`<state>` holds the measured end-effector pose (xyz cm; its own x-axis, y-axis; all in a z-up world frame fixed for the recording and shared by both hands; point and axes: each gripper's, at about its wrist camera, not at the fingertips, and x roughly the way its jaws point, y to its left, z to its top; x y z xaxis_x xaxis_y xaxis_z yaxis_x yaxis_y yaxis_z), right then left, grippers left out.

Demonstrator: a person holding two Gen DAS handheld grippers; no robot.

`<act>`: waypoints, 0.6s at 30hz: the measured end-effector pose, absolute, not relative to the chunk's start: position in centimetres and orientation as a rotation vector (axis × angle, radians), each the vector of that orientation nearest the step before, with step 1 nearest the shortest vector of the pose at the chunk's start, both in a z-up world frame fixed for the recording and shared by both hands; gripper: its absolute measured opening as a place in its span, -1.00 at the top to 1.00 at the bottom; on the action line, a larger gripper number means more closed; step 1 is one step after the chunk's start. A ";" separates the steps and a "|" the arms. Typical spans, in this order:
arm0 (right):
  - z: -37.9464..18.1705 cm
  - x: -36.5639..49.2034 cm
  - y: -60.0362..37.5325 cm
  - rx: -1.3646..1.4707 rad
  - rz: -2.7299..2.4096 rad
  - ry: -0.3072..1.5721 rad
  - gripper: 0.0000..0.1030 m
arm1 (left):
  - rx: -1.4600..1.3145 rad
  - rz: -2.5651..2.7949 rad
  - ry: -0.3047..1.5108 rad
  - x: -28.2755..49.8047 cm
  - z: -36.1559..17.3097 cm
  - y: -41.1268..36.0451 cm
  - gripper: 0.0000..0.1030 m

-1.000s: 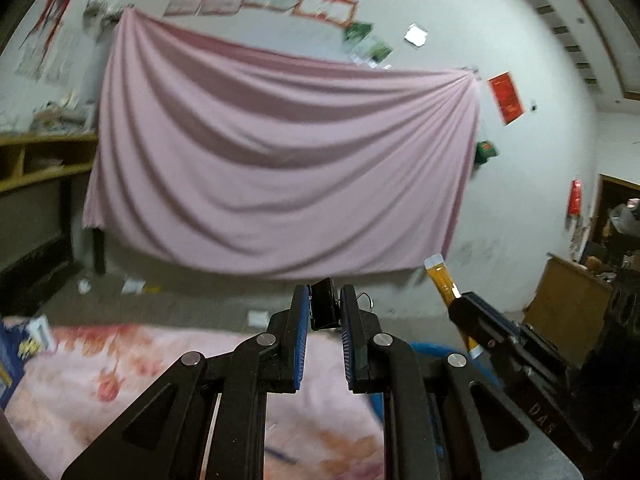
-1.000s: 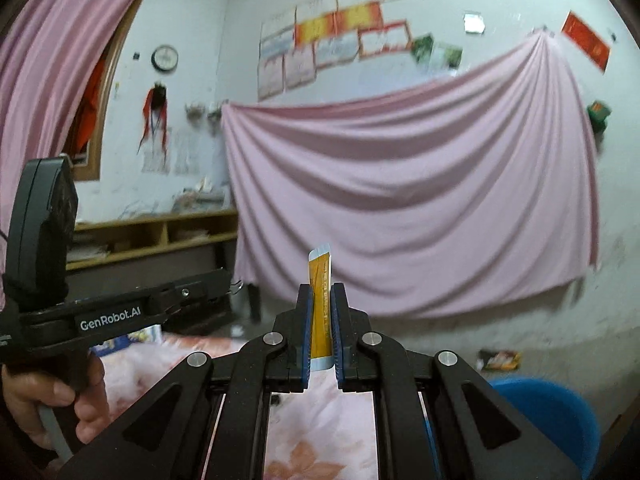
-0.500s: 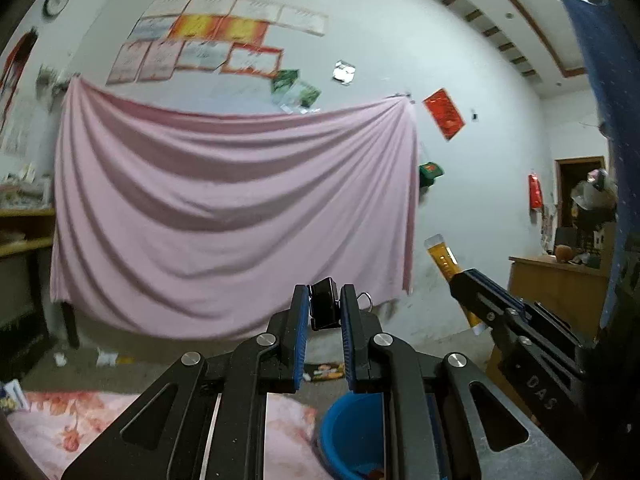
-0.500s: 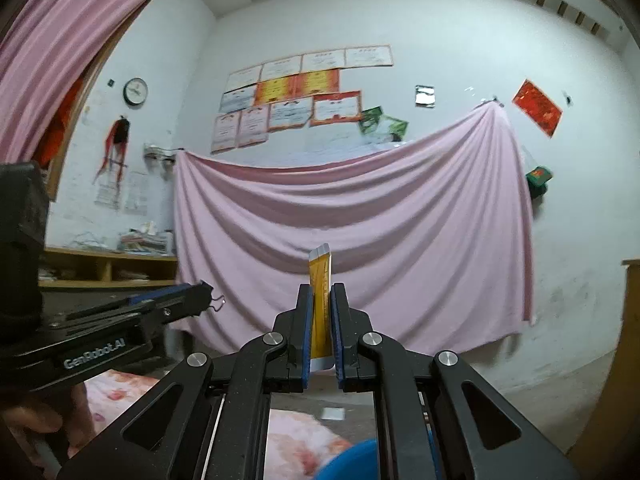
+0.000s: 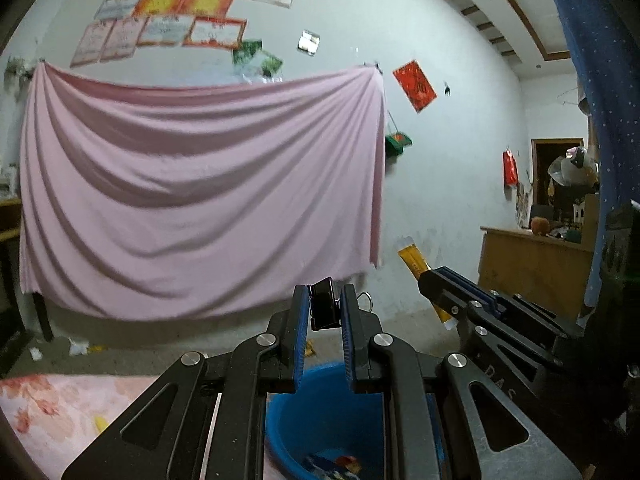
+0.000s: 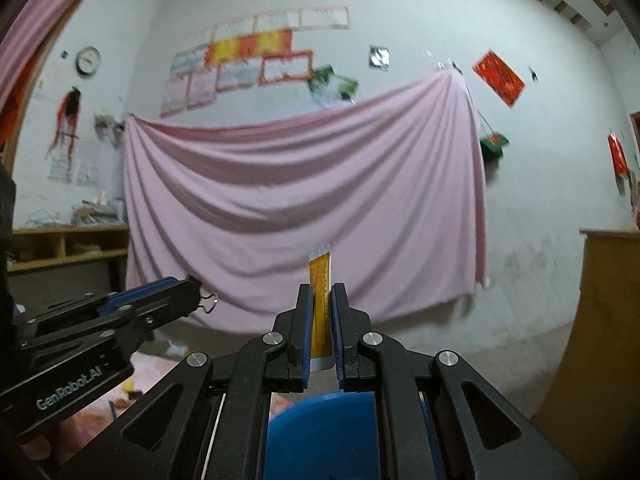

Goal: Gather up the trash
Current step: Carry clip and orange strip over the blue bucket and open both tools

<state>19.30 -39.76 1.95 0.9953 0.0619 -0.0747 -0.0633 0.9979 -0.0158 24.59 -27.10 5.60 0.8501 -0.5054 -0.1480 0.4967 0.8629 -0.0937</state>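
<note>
My left gripper (image 5: 324,304) is shut on a black binder clip (image 5: 323,307) and holds it above a blue plastic basin (image 5: 316,412). The basin holds a few scraps of wrapper (image 5: 332,462). My right gripper (image 6: 320,300) is shut on a yellow sachet (image 6: 320,280) that stands upright between its pads. The same sachet (image 5: 412,260) and the right gripper (image 5: 444,280) show at the right of the left wrist view. The left gripper (image 6: 188,288) with the clip's wire handle (image 6: 208,302) shows at the left of the right wrist view. The basin's rim (image 6: 320,420) lies below the right gripper.
A pink sheet (image 5: 200,184) hangs on the far wall. A floral cloth (image 5: 52,412) covers the surface to the left of the basin. A wooden cabinet (image 5: 532,264) stands at the right, wooden shelves (image 6: 68,244) at the left. Litter (image 5: 80,346) lies on the floor by the wall.
Both grippers have swung right from over the floral cloth to over the blue basin, which now fills the lower middle of both views. Each keeps hold of its item.
</note>
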 end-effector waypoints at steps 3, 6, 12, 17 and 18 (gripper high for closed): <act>1.4 19.8 -40.5 -0.007 0.046 0.126 0.85 | -0.048 -0.534 0.225 25.3 4.8 -27.9 0.75; 1.1 20.4 -41.3 0.019 0.036 0.172 0.85 | -0.048 -0.550 0.279 26.2 4.3 -28.8 0.75; 0.2 21.5 -42.4 0.062 0.033 0.252 0.84 | -0.052 -0.574 0.380 27.8 3.7 -30.1 0.75; -0.4 22.1 -43.2 0.095 0.034 0.299 0.83 | -0.053 -0.577 0.465 29.1 3.2 -31.0 0.75; -0.4 22.2 -43.3 0.099 0.034 0.304 0.83 | -0.054 -0.581 0.478 29.2 3.1 -31.2 0.75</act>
<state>22.15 -43.35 -0.44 0.9537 0.0485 -0.2968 -0.0187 0.9946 0.1025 29.20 -31.18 3.10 0.7297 -0.5401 -0.4192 0.5155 0.8374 -0.1817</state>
